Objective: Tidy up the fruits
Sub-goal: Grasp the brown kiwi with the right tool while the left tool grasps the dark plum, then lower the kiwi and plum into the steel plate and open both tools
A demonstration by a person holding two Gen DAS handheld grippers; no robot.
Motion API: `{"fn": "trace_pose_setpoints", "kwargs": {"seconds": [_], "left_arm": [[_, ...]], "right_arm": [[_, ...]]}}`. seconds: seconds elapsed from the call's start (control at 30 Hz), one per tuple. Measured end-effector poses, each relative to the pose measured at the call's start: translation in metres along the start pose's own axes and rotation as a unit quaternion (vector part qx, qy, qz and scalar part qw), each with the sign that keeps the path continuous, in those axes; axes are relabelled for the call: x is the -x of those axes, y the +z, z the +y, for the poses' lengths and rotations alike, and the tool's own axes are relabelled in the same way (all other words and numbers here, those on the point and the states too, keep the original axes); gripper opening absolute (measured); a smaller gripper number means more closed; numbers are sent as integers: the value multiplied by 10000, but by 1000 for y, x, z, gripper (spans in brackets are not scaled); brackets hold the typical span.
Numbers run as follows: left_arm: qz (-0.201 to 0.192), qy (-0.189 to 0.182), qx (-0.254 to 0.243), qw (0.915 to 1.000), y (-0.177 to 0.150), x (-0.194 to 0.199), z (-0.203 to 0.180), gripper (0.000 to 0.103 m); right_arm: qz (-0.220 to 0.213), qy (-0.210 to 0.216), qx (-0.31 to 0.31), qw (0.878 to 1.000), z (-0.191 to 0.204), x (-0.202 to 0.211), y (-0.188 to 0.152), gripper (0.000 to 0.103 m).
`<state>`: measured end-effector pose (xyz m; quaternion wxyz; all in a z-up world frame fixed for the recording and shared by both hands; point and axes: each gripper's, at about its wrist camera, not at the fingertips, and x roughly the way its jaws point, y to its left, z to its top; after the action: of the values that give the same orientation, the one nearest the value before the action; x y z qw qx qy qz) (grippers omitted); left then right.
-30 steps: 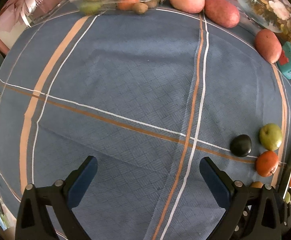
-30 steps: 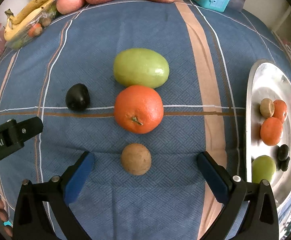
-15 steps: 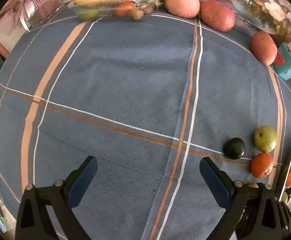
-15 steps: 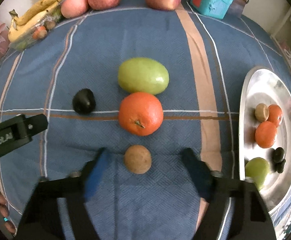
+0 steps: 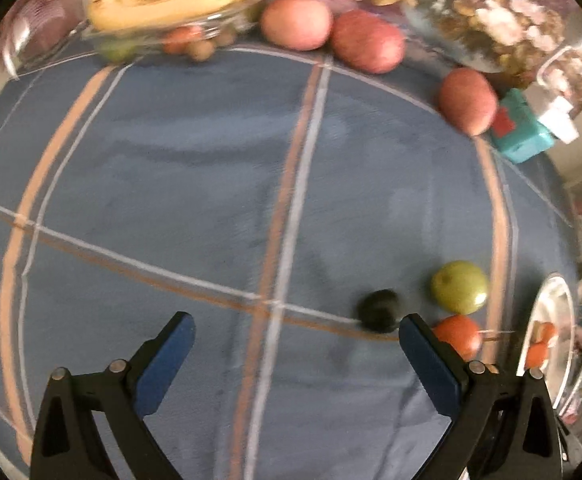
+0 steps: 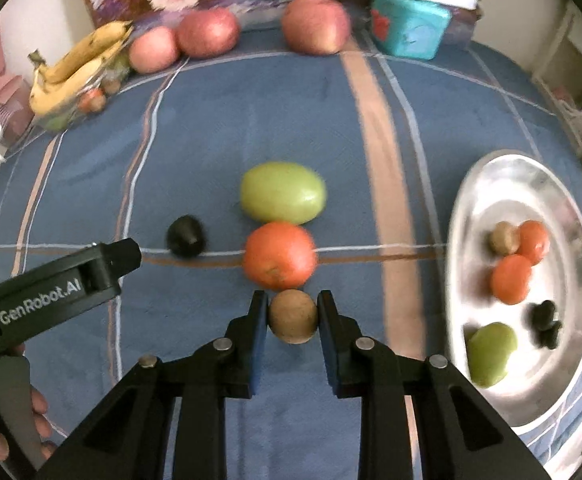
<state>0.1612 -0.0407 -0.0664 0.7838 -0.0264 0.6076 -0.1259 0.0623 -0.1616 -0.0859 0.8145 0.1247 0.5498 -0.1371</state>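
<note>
My right gripper [image 6: 293,310] is shut on a small brown round fruit [image 6: 293,322] on the blue cloth. Just beyond it lie an orange [image 6: 279,255], a green fruit [image 6: 283,193] and a small black fruit [image 6: 185,235] to the left. A silver tray [image 6: 503,184] at the right holds oranges, a brown fruit, a green fruit and black fruits. My left gripper [image 5: 297,336] is open and empty over the cloth; the black fruit [image 5: 379,310], green fruit [image 5: 459,287] and orange [image 5: 457,336] lie by its right finger.
At the far edge stand a glass dish with bananas [image 6: 79,60], three red apples [image 6: 207,32] and a teal box [image 6: 409,28]. The left gripper's body [image 6: 51,284] reaches in from the left in the right wrist view. The tray edge [image 5: 551,300] shows in the left wrist view.
My right gripper has closed from wide open onto the brown fruit. My left gripper has swung right, bringing the black, green and orange fruits closer; it stays open.
</note>
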Motion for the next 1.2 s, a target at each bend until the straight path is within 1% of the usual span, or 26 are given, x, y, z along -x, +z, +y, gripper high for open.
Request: {"fn": "trace_pose_setpoints", "kwargs": {"seconds": [0.03,0.1,0.13,0.23,0.3,0.33,0.4,0.47,0.63,0.77,0.87,0.97,1.07,1.2], "left_arm": [[-50,-24,-73,10000,1,0,-8,100],[-125,-90,-231,9996,1,0,-19,89],[-134,-150,-284,9994,1,-3,-24,86],[-39,-345,-321,9989,-1,-13,-34,74],[24,-461,-323,9984,-2,-20,-38,57],[50,-505,-304,9982,-3,-22,-39,53],[77,-588,-235,9980,-2,-23,-41,36],[119,-688,-161,9974,-2,-24,-40,29],[5,-857,13,9963,-2,-17,-25,28],[-264,-912,65,9955,0,5,-22,27],[-384,-1151,79,9926,0,22,-27,27],[-405,-1335,-97,9902,-2,33,-43,27],[-384,-1402,-346,9888,-10,36,-63,27],[-159,-1637,-785,9833,-31,33,-101,27]], "right_arm": [[-45,-36,-21,10000,-3,3,1,26],[-115,-32,-86,9999,-7,8,0,26],[-157,-29,-131,9998,-11,11,0,26],[-244,-47,-183,9995,-17,18,0,26],[-269,-51,-217,9994,-21,18,-1,26],[-272,-42,-247,9993,-23,19,-2,26],[-271,-22,-293,9992,-26,19,-1,26],[-257,-20,-320,9992,-26,18,-1,26],[-272,49,-369,9989,-31,22,1,26],[-342,118,-443,9984,-37,28,4,26],[-480,85,-552,9973,-48,37,7,26],[-634,-97,-767,9950,-69,47,9,26],[-740,-421,-1110,9902,-99,52,8,26],[-732,-879,-1489,9822,-143,52,4,26]]}}
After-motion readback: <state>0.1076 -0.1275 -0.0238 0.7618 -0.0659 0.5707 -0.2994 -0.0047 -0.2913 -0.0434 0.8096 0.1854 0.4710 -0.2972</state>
